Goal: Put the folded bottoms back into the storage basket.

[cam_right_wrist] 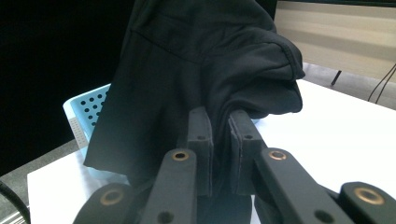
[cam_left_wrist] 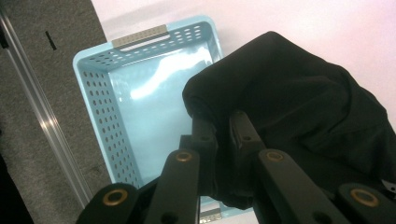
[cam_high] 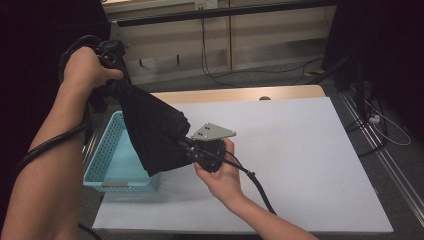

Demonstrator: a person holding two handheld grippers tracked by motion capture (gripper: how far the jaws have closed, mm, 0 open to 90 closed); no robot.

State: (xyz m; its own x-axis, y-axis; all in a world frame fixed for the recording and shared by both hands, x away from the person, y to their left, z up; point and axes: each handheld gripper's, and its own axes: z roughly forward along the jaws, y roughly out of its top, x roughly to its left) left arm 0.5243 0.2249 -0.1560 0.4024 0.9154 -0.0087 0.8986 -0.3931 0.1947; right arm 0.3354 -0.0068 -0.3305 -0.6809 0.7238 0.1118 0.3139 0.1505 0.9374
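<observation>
Two pairs of black jaws, each pinched tight on a fold of the same black garment (cam_high: 152, 135). Left gripper (cam_left_wrist: 223, 122): pads closed with a bunched edge of the cloth squeezed between them, the rest of the fabric swelling out to the right and hanging above the open light-blue perforated basket (cam_left_wrist: 100, 107). Right gripper (cam_right_wrist: 223, 123): pads likewise clenched on a hanging fold, cloth rising above the fingertips and draping down on both sides, a corner of the basket (cam_right_wrist: 86, 109) peeking out behind at the left. From the high view: left gripper (cam_high: 112, 57) raised high near the table's far left corner, right gripper (cam_high: 192, 145) lower and nearer the middle, under its grey three-cornered plate; garment stretched slantwise between the two, lifted off the table, lower edge dangling over the right side of the basket (cam_high: 107, 157). Basket at the left edge of the white tabletop (cam_high: 300, 150), cables trailing from both grippers.
</observation>
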